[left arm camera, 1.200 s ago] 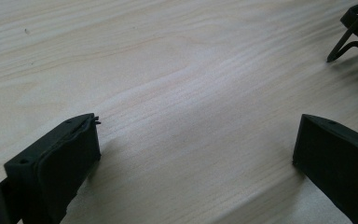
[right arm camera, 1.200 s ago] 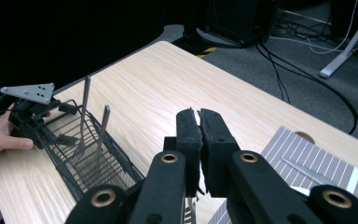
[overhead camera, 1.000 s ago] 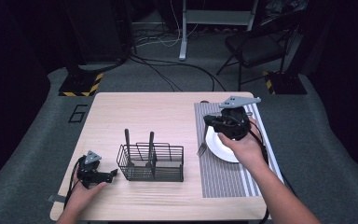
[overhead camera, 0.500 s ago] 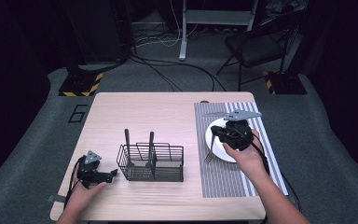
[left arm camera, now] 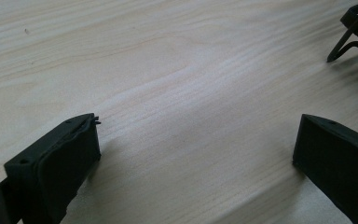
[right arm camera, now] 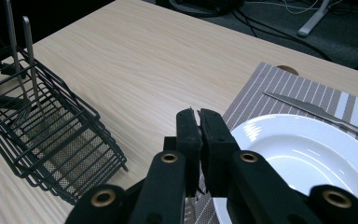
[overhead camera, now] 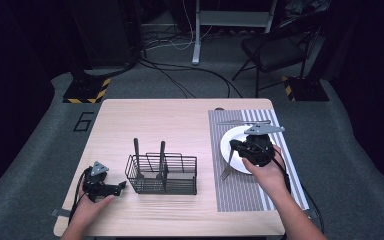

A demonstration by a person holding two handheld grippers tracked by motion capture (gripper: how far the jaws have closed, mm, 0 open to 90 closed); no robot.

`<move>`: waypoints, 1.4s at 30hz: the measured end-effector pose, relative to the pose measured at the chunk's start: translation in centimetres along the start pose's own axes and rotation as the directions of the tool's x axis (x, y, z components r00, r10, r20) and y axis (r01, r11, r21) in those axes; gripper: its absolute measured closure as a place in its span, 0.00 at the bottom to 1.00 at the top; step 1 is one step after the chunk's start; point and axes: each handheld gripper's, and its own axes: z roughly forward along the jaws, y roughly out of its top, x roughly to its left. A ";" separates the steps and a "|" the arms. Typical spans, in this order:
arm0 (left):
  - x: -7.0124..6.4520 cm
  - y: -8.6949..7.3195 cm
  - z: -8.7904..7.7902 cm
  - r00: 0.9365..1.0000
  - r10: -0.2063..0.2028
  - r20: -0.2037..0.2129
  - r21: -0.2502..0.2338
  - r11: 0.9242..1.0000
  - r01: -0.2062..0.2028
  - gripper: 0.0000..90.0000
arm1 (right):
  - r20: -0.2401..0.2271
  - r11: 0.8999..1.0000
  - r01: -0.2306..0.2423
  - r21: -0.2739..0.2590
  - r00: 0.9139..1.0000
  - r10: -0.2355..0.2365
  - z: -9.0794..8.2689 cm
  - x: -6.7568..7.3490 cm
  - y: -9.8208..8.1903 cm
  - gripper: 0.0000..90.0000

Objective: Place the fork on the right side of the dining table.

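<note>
Right gripper hangs over the left edge of the white plate, its two black jaws pressed flat together; whether they pinch anything cannot be told. From the high view a fork lies on the striped placemat, touching the plate's left rim, its tines pointing toward the person; its upper handle runs under the gripper. Beyond the plate, a knife rests across the mat. Over to the left of the plate stands a black wire basket on the wooden table, two utensil handles poking upright out of it. Left of the basket, near the table's front corner, the left gripper sits low on the wood with its jaws spread wide and bare tabletop between them. One wire foot of the basket shows at the top right of the left gripper view.
</note>
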 end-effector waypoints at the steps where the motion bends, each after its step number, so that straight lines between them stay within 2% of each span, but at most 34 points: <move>1: 0.0 0.0 0.0 1.000 0.000 0.000 0.000 1.000 0.000 0.00 | 0.001 1.000 -0.002 0.000 1.000 0.002 0.0 0.0 -0.1 0.96; 13: 0.0 0.0 0.0 1.000 0.000 0.000 0.000 1.000 0.000 0.00 | 0.007 0.999 -0.051 -0.004 0.999 0.051 -0.5 -1.1 -1.5 0.96; 25: 0.0 0.0 0.0 1.000 0.000 0.000 0.000 1.000 0.000 0.00 | 0.015 0.988 -0.142 -0.055 0.990 0.143 -1.9 -2.9 -3.5 0.93; 31: 0.0 0.0 0.0 1.000 0.000 0.000 0.000 1.000 0.000 0.00 | 0.024 0.975 -0.211 -0.072 0.977 0.213 -2.6 -4.4 -4.9 0.91; 42: 0.0 0.0 0.0 1.000 -0.001 -0.001 0.003 1.000 0.001 0.00 | 0.044 0.940 -0.321 -0.114 0.944 0.328 -3.2 -7.0 -8.1 0.89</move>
